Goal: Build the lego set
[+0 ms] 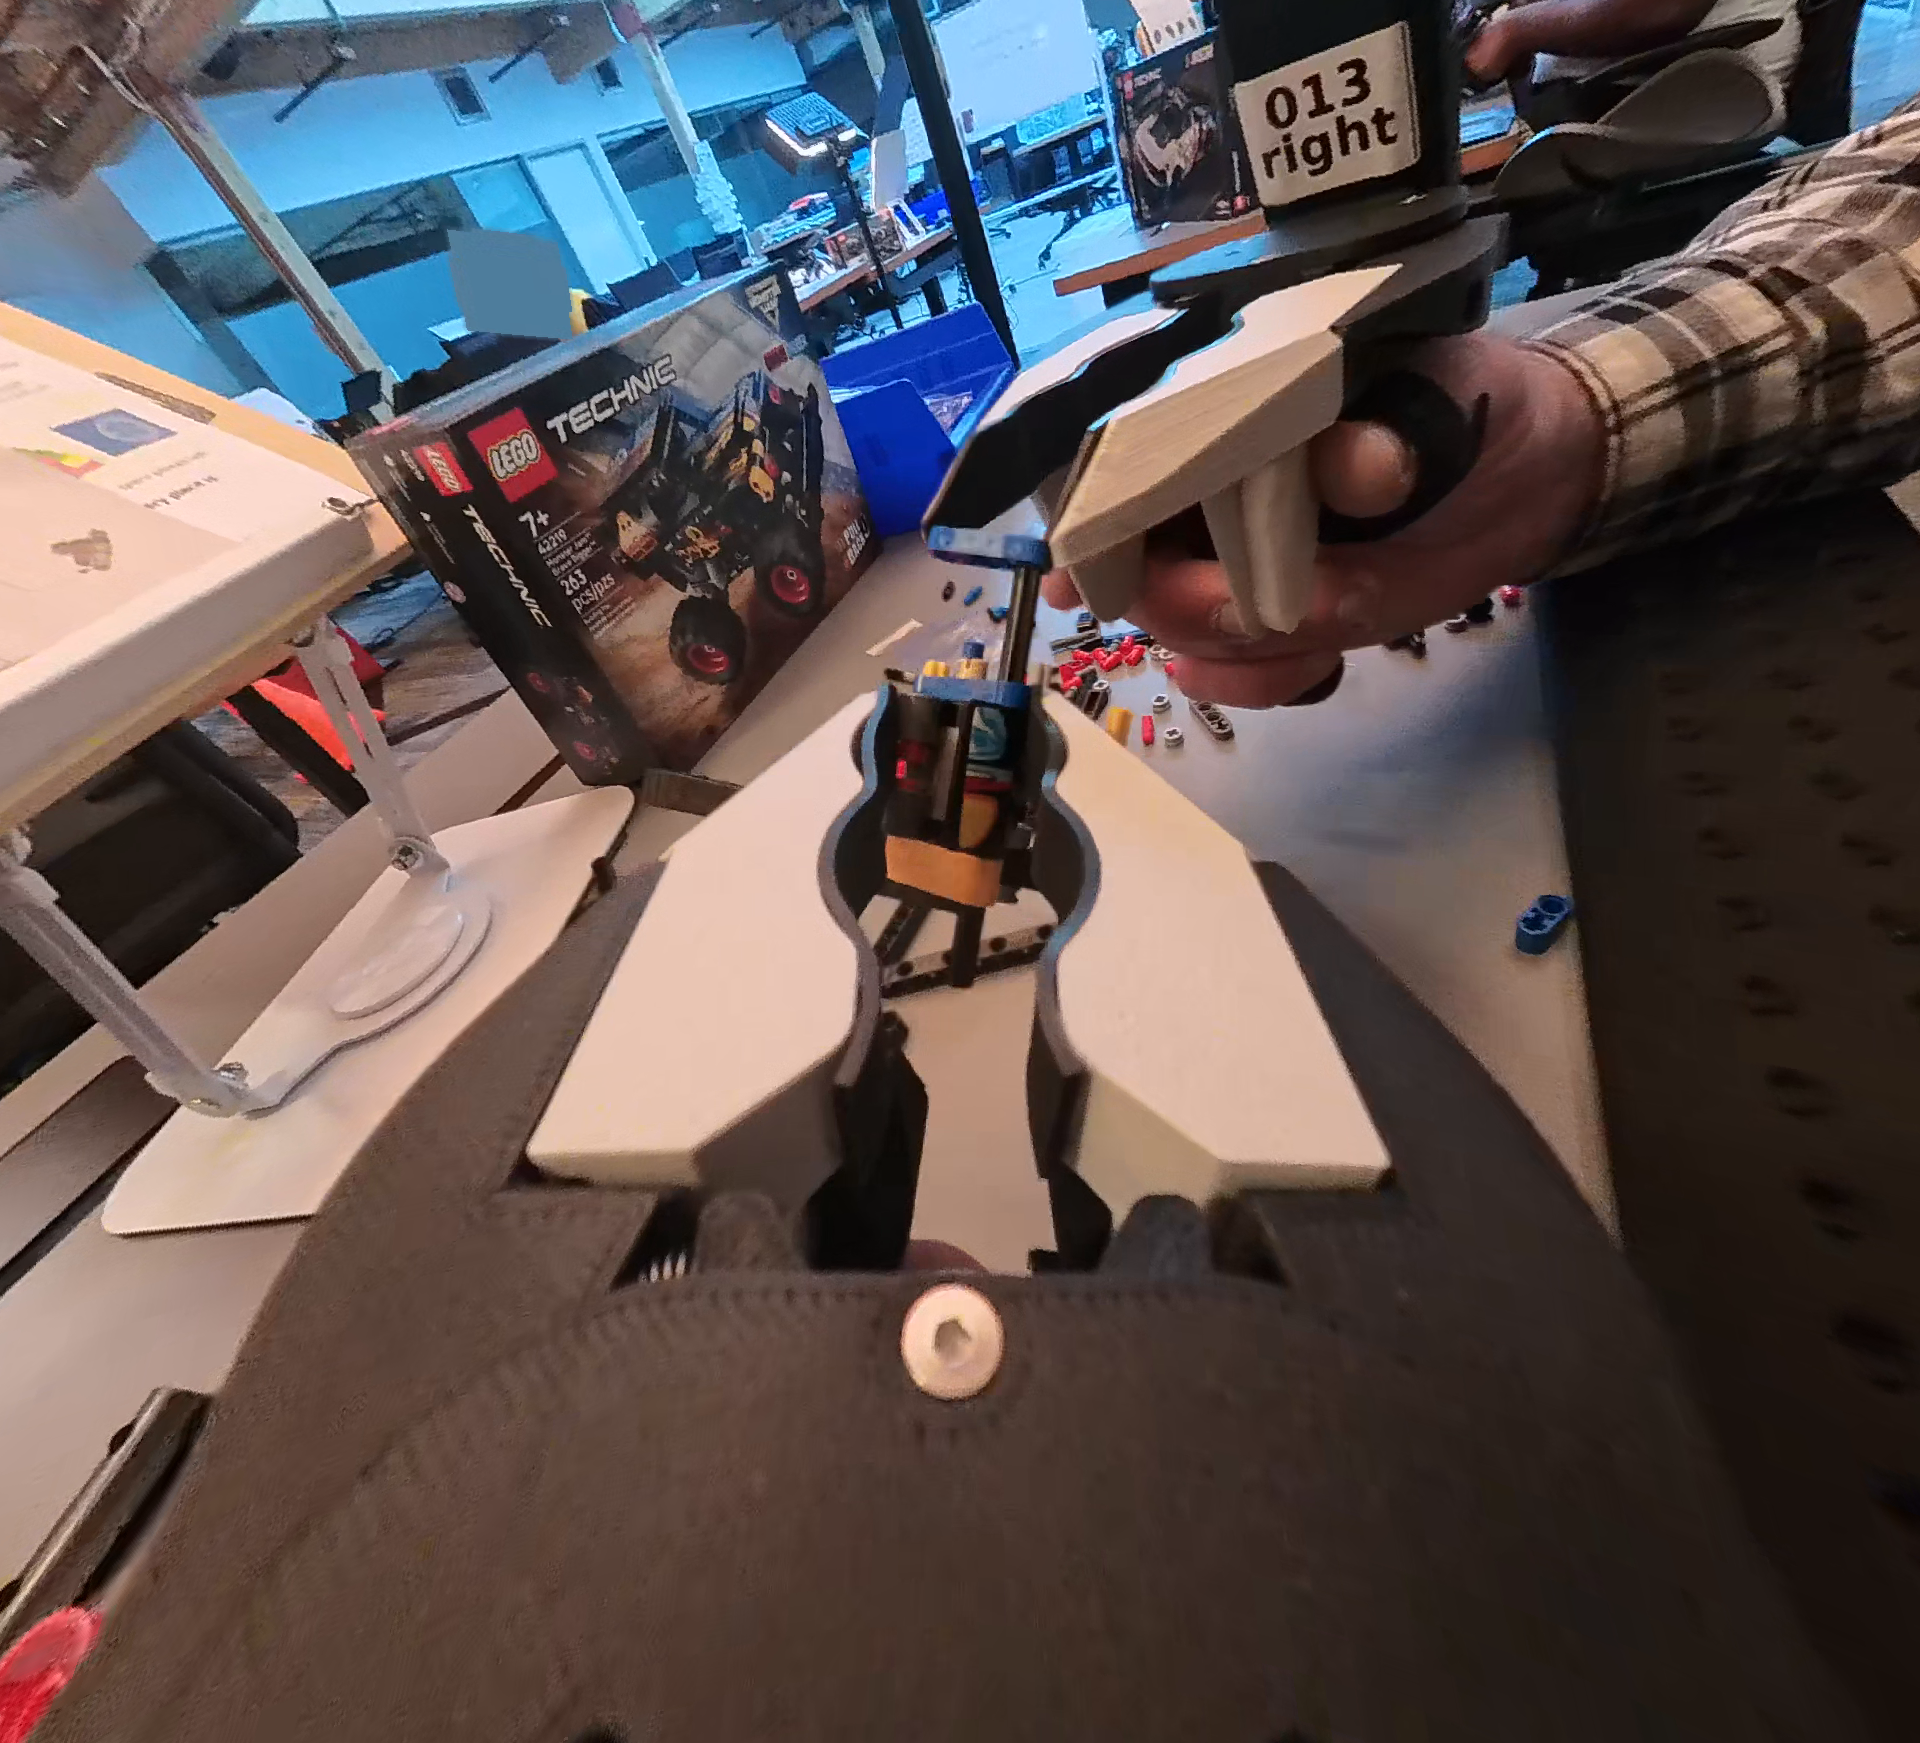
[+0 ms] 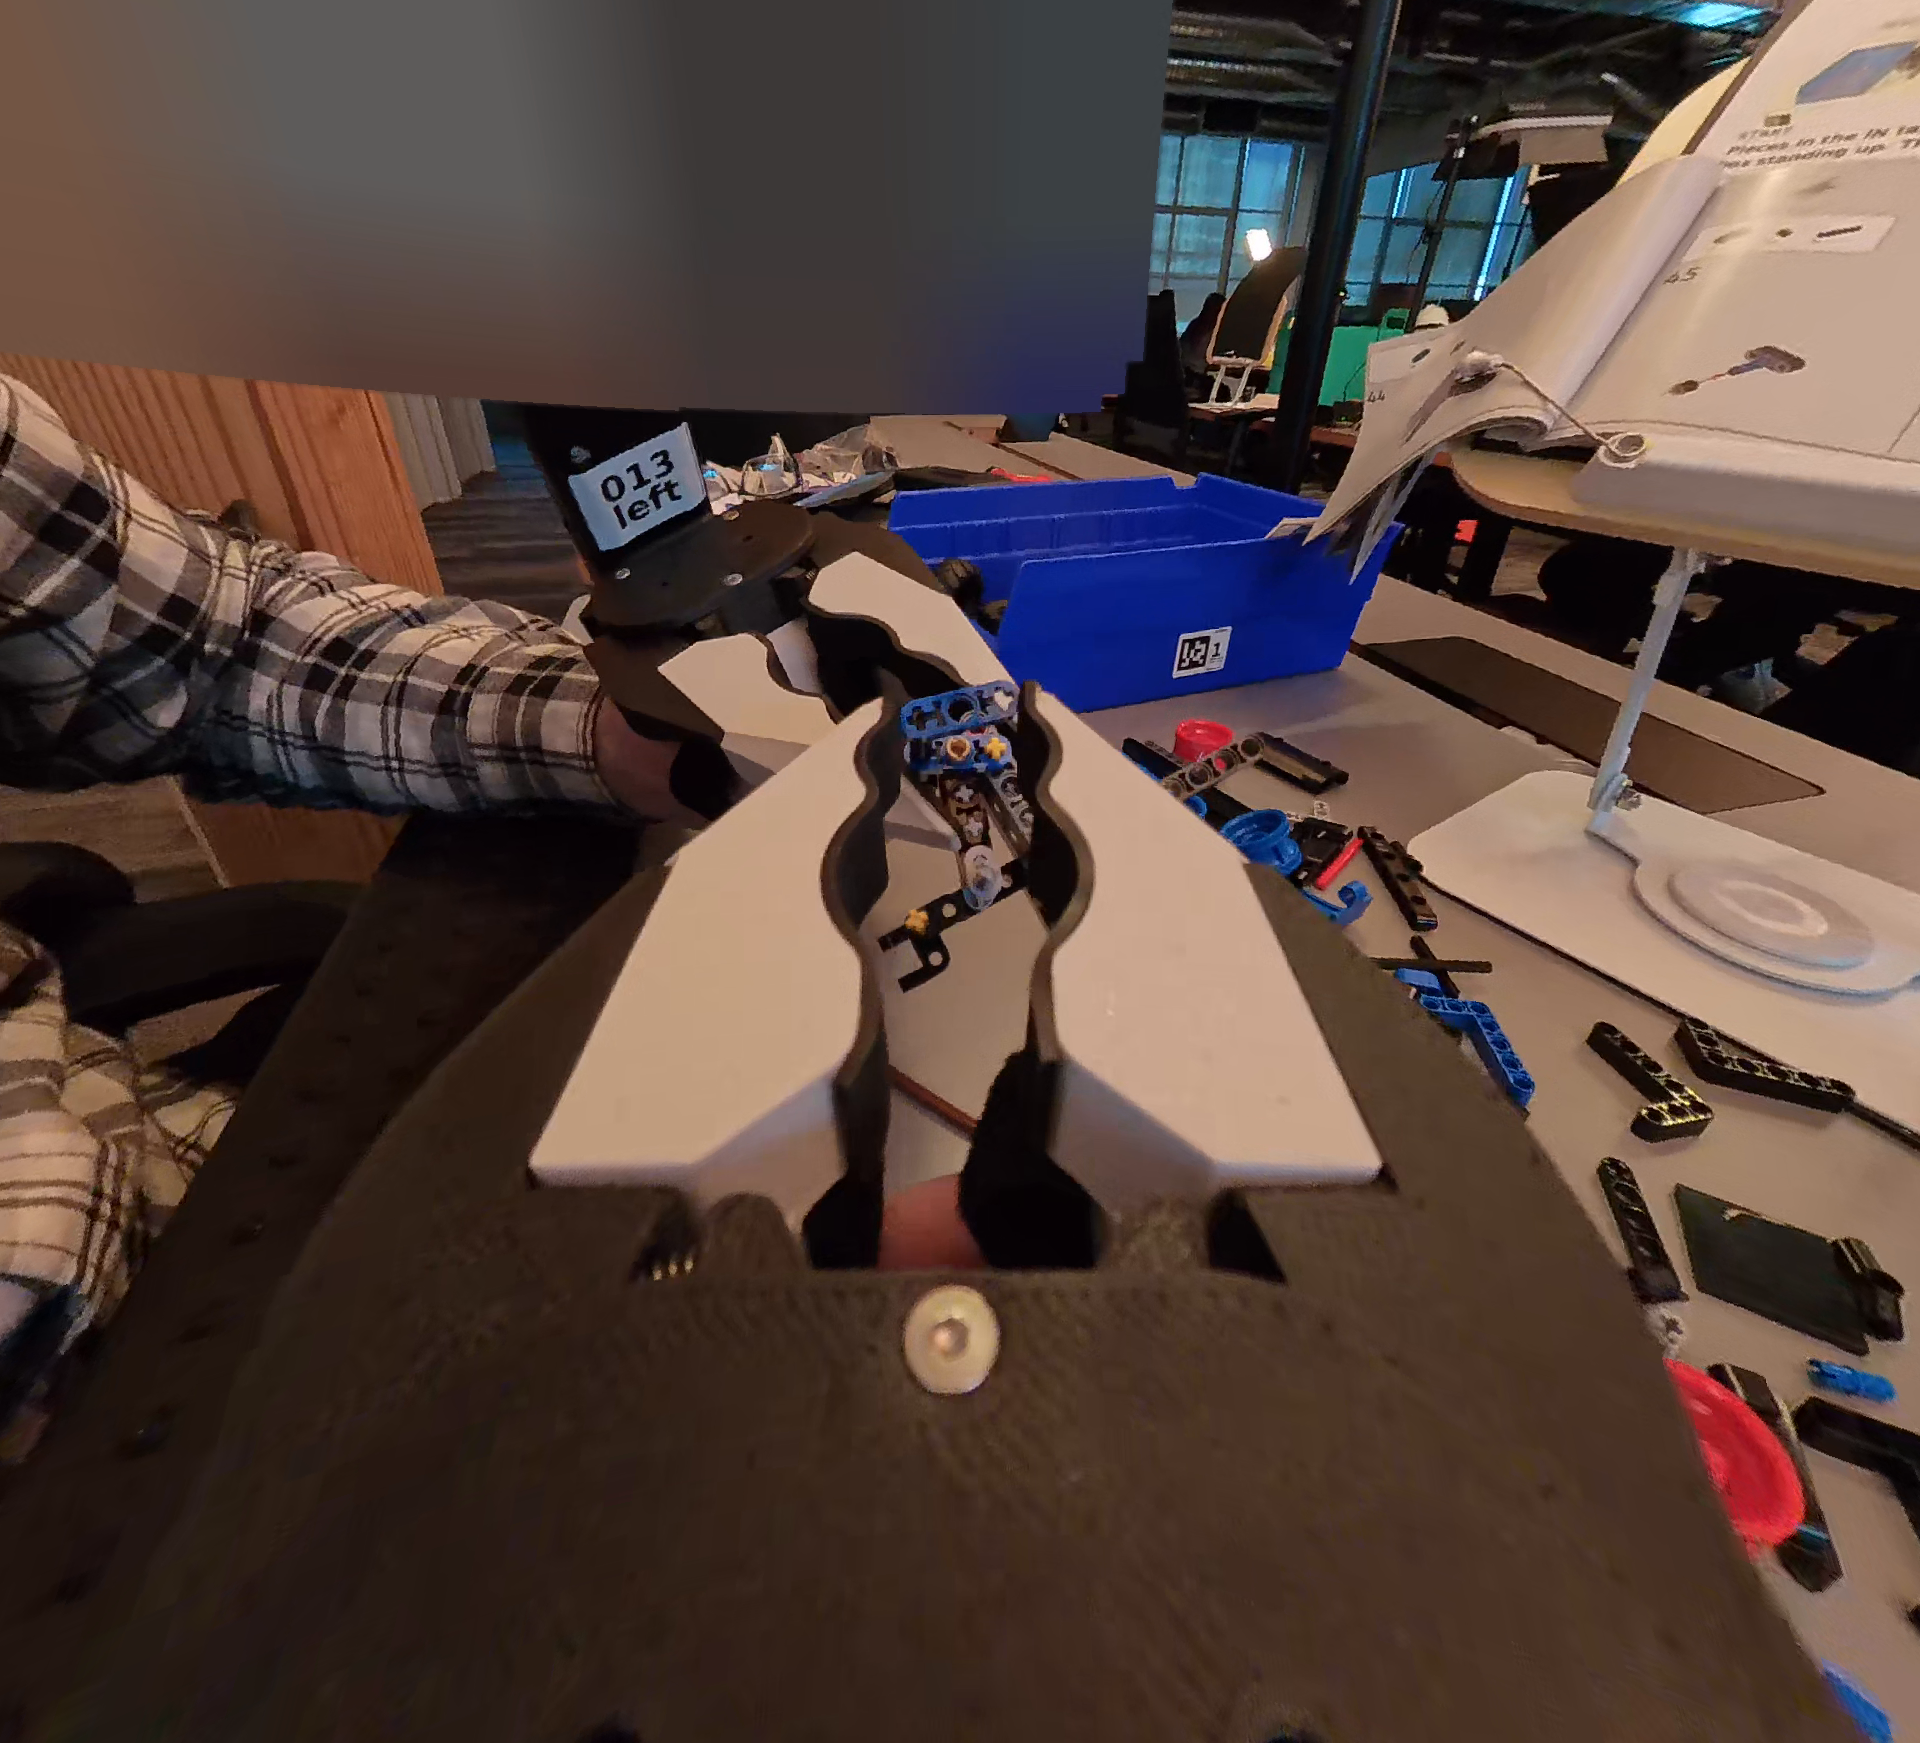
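The left gripper [image 1: 961, 758] clamps its jaws on the half-built Technic assembly [image 1: 961, 789] above the desk [image 1: 1382, 820]. The right gripper [image 1: 997, 530], jaws pinching a blue beam [image 1: 982, 542] with a black axle [image 1: 1020, 618], seems mid-insertion; next comes pressing straight down.

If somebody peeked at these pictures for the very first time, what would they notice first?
Right in the middle, the left gripper is clamped on a small half-built model, and the right gripper pinches a blue piece on a black rod above it. Behind stands the toy box, and a blue bin sits farther back on the table.
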Demonstrator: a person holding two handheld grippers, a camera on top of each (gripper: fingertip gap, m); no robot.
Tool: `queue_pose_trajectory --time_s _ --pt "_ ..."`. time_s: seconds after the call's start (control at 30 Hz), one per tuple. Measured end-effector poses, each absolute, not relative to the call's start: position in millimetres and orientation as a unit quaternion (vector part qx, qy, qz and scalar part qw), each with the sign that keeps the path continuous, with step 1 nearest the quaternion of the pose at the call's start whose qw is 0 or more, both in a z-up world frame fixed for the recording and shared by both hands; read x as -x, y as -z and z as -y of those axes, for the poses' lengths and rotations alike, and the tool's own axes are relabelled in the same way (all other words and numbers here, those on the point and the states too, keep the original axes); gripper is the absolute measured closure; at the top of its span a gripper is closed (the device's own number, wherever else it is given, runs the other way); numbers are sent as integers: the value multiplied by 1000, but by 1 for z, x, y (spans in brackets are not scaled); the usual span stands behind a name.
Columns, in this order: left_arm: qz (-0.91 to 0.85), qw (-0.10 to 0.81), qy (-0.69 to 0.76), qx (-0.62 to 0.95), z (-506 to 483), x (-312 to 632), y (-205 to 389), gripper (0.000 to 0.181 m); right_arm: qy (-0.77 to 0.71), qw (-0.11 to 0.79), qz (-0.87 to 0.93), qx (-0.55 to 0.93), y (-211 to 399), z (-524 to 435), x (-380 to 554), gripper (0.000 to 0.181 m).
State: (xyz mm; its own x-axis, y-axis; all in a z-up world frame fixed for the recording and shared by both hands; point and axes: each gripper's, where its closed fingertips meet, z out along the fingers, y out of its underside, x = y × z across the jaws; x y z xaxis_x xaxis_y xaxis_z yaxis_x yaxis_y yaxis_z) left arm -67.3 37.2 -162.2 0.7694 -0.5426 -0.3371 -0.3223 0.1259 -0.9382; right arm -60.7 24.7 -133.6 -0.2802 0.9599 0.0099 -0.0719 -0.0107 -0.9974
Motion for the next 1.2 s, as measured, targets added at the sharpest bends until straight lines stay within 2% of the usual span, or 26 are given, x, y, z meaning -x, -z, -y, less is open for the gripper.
queue_pose_trajectory --time_s 0.63,1.2 --pt "-342 690 6 638 -35 68 154 161 -599 441 533 403 129 -22 60 161" --pt "-277 711 128 634 -32 61 136 161 -622 469 501 377 111 -18 61 161"
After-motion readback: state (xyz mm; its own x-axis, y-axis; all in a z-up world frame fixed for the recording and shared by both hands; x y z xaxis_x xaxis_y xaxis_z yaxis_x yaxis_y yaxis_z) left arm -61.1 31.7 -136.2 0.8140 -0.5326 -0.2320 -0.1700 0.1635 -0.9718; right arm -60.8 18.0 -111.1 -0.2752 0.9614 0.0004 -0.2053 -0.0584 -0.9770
